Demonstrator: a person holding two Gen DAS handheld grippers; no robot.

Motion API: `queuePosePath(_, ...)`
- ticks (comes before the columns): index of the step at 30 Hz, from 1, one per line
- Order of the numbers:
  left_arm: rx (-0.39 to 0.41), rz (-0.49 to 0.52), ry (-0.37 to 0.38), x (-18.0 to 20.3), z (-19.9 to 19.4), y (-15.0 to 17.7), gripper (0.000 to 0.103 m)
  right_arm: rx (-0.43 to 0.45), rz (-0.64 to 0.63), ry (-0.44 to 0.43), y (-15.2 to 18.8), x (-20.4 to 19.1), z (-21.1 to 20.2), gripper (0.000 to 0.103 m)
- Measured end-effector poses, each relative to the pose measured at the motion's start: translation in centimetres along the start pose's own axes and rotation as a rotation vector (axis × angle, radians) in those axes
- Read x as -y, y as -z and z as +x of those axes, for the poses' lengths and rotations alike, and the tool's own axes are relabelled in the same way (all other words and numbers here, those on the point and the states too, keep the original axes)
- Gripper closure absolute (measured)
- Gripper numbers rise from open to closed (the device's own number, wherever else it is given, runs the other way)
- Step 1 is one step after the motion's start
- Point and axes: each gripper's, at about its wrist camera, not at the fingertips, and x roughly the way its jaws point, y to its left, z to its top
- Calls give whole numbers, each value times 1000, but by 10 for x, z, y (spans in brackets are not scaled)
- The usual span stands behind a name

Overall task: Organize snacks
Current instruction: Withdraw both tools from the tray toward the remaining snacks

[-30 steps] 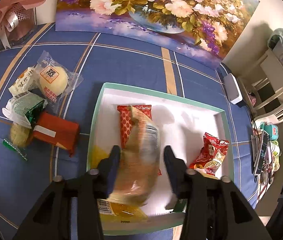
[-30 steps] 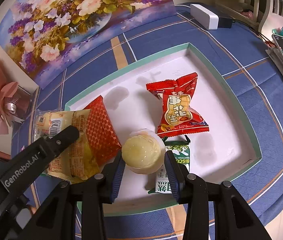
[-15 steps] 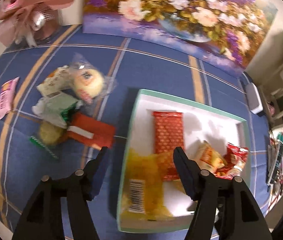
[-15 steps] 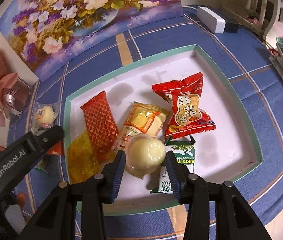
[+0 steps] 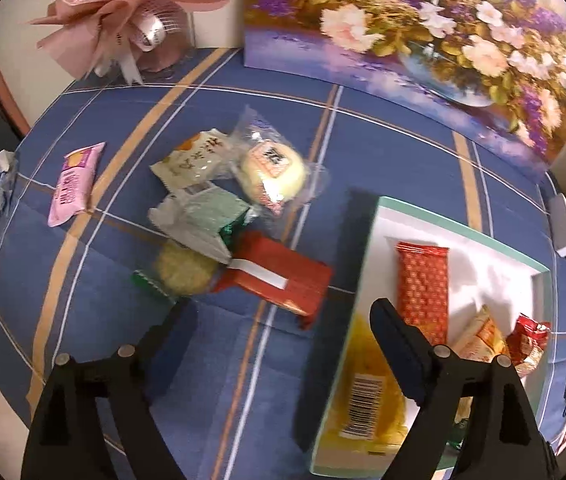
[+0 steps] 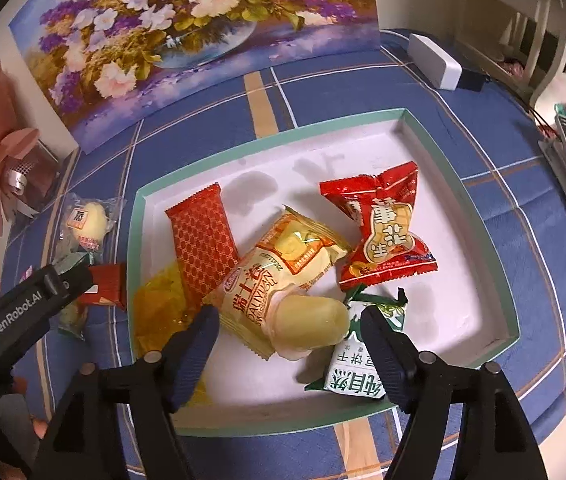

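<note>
Since a second ago, your left gripper (image 5: 283,320) has let go of the yellow-orange bun packet (image 6: 283,264) and swung left; its jaws are opening with nothing between them, above the blue checked tablecloth (image 5: 203,360). Left of it lies the loose heap: a pink sachet (image 5: 73,184), a clear-wrapped pale round cake (image 5: 273,172) and a red box (image 5: 279,276). Your right gripper (image 6: 287,320) is opening too, pads apart from the pale round bun in clear wrap (image 6: 311,324) lying between them inside the white, green-rimmed tray (image 6: 459,200), beside a red twisted sachet (image 6: 383,228).
</note>
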Motion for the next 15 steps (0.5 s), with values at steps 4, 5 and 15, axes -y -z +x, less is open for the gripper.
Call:
queuePosePath(4, -2, -27, -18, -11, 1, -4, 14, 7, 1, 3, 0, -1, 1, 16)
queuePosePath(5, -2, -29, -20, -13, 1, -4, 14, 8, 2, 3, 0, -1, 1, 16)
queuePosePath(15, -7, -37, -23, -32, 1, -13, 14, 36, 5, 7, -1, -5, -4, 0)
